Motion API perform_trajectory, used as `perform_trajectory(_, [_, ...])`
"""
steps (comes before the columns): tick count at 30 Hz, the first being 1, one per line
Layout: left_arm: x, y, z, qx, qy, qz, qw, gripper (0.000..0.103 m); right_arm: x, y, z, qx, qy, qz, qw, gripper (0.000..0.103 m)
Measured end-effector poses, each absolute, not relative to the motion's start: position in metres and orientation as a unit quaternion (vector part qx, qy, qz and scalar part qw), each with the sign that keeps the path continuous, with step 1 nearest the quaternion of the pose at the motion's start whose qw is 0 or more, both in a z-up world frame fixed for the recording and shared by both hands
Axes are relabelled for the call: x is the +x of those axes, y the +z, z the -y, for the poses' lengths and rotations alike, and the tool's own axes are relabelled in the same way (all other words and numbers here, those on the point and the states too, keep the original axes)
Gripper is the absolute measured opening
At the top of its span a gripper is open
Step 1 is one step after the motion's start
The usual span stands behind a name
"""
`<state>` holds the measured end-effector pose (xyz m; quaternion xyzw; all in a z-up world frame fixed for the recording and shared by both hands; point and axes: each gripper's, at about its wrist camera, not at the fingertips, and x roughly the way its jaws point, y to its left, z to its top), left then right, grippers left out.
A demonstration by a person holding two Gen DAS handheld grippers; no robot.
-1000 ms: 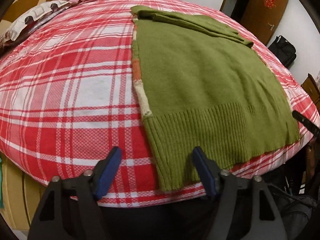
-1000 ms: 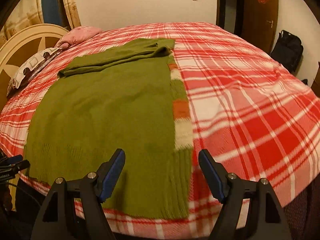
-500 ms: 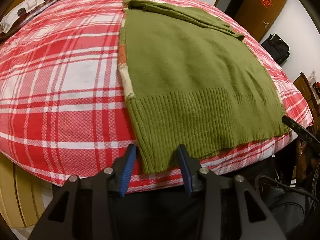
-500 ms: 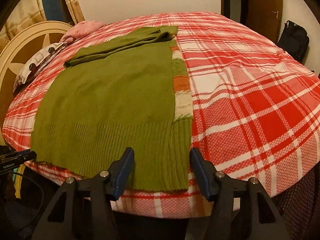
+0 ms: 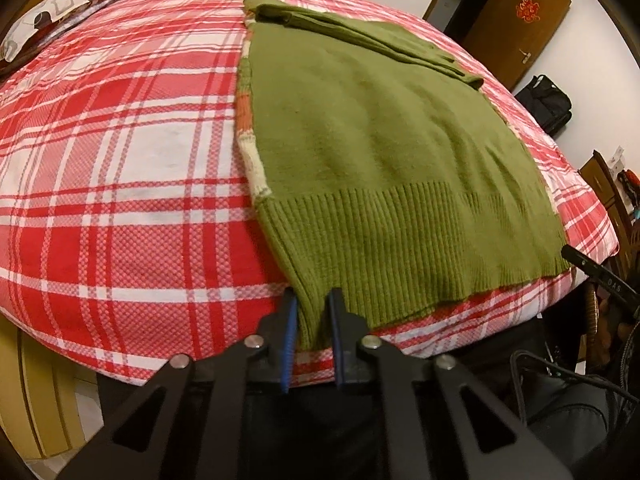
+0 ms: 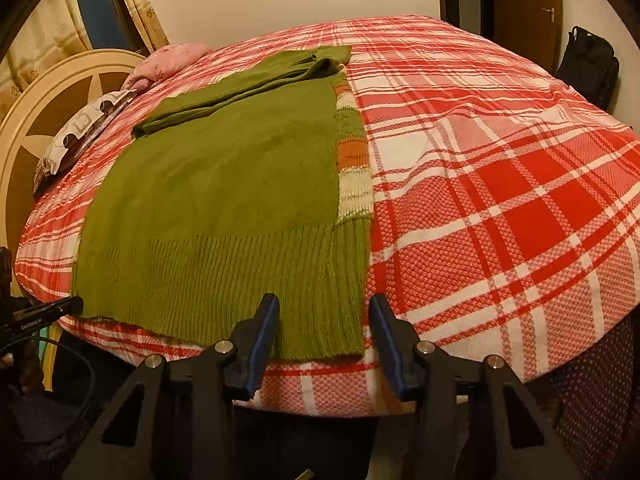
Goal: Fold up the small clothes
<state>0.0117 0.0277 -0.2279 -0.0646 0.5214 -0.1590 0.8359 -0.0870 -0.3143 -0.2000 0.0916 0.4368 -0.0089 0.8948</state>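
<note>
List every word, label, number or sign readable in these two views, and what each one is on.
"OAS": white letters on the black bar at the right edge of the left wrist view; more may be cut off.
White lettering on the black bar at the left edge of the right wrist view: too blurred.
Red ornament on the brown door: no legible character.

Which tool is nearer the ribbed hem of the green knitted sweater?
Left. The left tool has just closed on the ribbed hem corner; the right tool, closing, straddles the opposite hem corner, pads not pressing it.
</note>
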Motion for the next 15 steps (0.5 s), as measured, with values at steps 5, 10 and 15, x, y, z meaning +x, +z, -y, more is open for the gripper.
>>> perform_trajectory(5, [0.013,-0.234,-0.027,-0.077,-0.168,-0.514,0.838,0.016,-0.085,-0.206,0.312,0.080,-0.013,-0.440,0.894,0.029])
perform_trajectory(10, [0.011,-0.225,-0.037,-0.100,-0.186,-0.493,0.844,0.009,-0.086,-0.204,0.324,0.119,0.003,-0.428,0.896,0.009])
perform_trajectory(15, [0.004,-0.194,-0.048,-0.121,-0.216,-0.427,0.870,0.008,-0.093,-0.189,0.337,0.177,0.030,-0.384,0.906,0.007])
